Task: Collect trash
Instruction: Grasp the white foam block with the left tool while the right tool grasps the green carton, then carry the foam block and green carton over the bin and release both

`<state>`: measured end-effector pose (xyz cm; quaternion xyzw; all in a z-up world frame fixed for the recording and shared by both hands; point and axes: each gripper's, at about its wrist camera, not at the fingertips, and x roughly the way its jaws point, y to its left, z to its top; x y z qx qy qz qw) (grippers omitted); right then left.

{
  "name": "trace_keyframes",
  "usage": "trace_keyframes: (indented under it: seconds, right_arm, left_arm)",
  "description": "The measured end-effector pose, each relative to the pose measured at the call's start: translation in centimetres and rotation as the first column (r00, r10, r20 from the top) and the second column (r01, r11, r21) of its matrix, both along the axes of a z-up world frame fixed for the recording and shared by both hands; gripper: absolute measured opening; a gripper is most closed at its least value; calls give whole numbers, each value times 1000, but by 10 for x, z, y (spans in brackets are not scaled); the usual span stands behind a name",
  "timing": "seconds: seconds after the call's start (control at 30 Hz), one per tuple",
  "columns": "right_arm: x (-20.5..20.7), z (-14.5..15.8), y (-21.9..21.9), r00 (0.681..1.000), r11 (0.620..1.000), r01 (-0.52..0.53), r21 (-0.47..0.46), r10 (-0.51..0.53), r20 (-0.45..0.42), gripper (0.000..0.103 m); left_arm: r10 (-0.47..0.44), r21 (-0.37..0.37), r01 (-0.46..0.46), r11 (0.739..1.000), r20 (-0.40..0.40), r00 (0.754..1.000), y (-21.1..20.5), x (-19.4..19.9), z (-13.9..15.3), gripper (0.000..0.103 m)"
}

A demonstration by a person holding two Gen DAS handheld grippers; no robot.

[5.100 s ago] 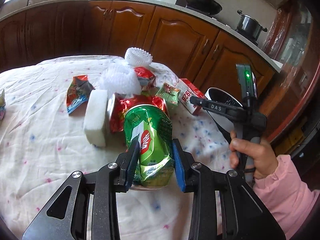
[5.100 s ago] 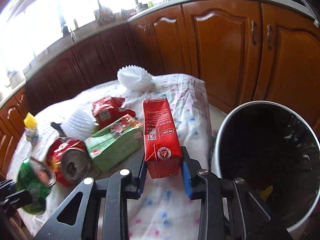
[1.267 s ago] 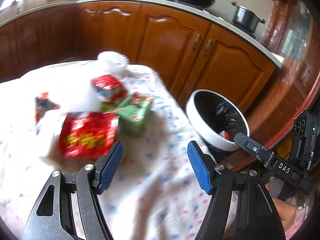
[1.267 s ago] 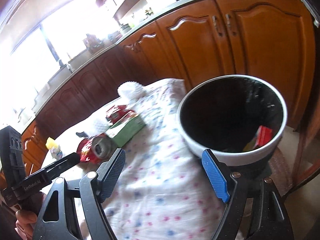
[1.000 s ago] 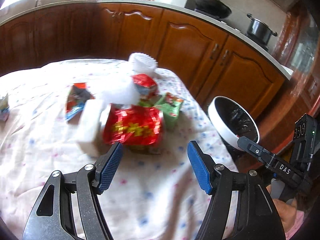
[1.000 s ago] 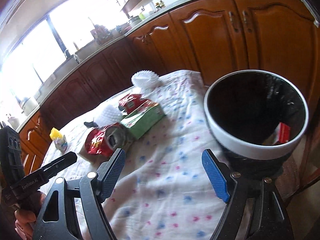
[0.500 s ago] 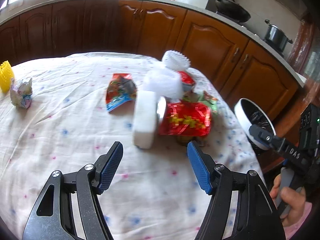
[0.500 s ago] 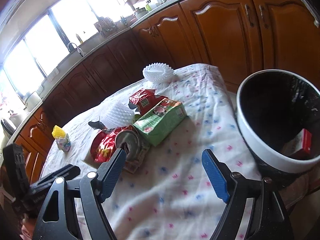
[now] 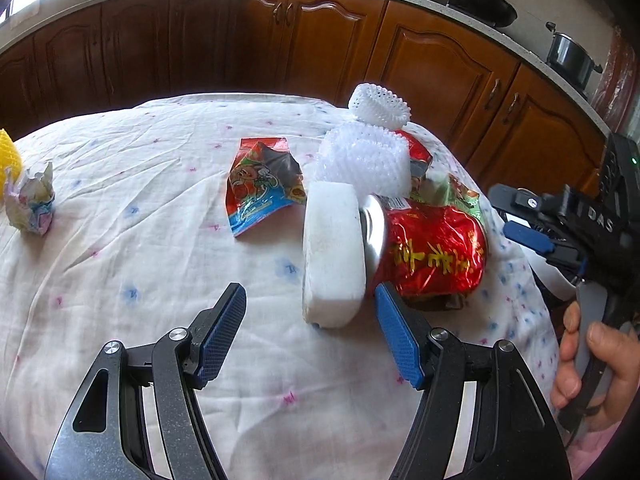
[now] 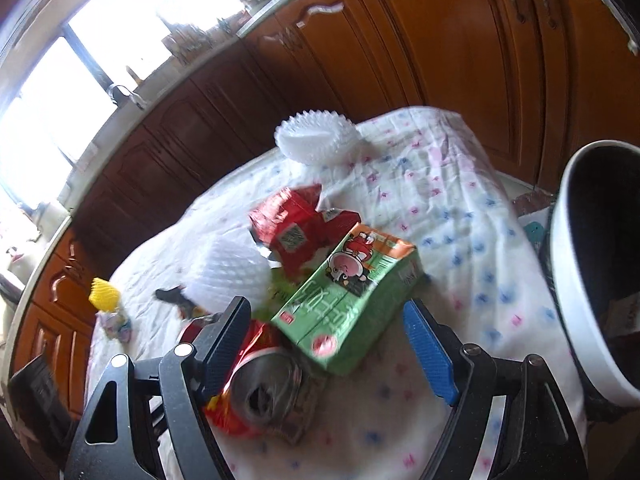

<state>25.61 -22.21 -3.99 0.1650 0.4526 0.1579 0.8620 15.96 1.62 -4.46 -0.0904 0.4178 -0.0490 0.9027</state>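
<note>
My left gripper (image 9: pixel 310 328) is open and empty, low over the cloth, just short of a white foam block (image 9: pixel 334 256) that stands on edge. A crushed red can (image 9: pixel 432 254) lies against the block's right side. My right gripper (image 10: pixel 330 344) is open too; the near end of a green drink carton (image 10: pixel 350 292) and the mouth of the red can (image 10: pixel 264 390) lie between its fingers, untouched. The white bin (image 10: pixel 580 280) with a dark liner stands at the right, off the table's edge. A hand holds the right gripper (image 9: pixel 532 220) at the right of the left wrist view.
A colourful snack wrapper (image 9: pixel 260 184), two white foam nets (image 9: pixel 362 160) (image 9: pixel 378 106) and a red wrapper (image 10: pixel 296 230) lie behind the can. A crumpled paper (image 9: pixel 32 200) and a yellow net (image 10: pixel 105 294) sit far left. Wooden cabinets (image 9: pixel 280 40) ring the table.
Both grippers have swung from the bin back over the table and come down toward the trash pile. The bin has slid to the right edge of the right wrist view.
</note>
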Motion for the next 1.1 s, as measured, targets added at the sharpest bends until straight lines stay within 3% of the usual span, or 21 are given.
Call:
trace_keyframes:
  seconds: [0.13,0.2,0.23,0.27,0.33,0.4,0.77,1.1]
  right_arm:
    - [18,-19,3,998,1000,24,-5,-24,-65,75]
    - [19,-22,-1,998,1000,29,4,-29,-56,70]
    - [18,-22,-3,998,1000,29,6,-29,-50,66]
    - [16,-21,-6,999,1000,27,13,-27,-41,55]
    - [10,-17,-10,1000,1000,21,16,-21,-21,52]
    - [4,-14,-14,1000,1000,18,7,-17,-6,52]
    - [-39,3,-54,998,998,23,59,-26,54,52]
    - [-75,24,-89,994,997,39,72,-47,102,52]
  left_arm:
    - [-13,1,13,1000,-2,1000,-1,12,-3,68]
    - [-22,-2,22,1000,-6,1000,-2,16,-5,68]
    - [-24,-5,24,1000,-7,1000,-2,18,-6,66]
    - [-27,-11,27,1000,-9,1000,-1,20,-7,63]
    - [-39,-26,38,999,-23,999,-2,24,-10,37]
    - [-50,-41,48,998,-35,998,-2,25,-14,27]
    - [-22,-51,25,998,56,998,-4,4,21,26]
    - [-129,-61,137,989,125,984,-55,-12,56,26]
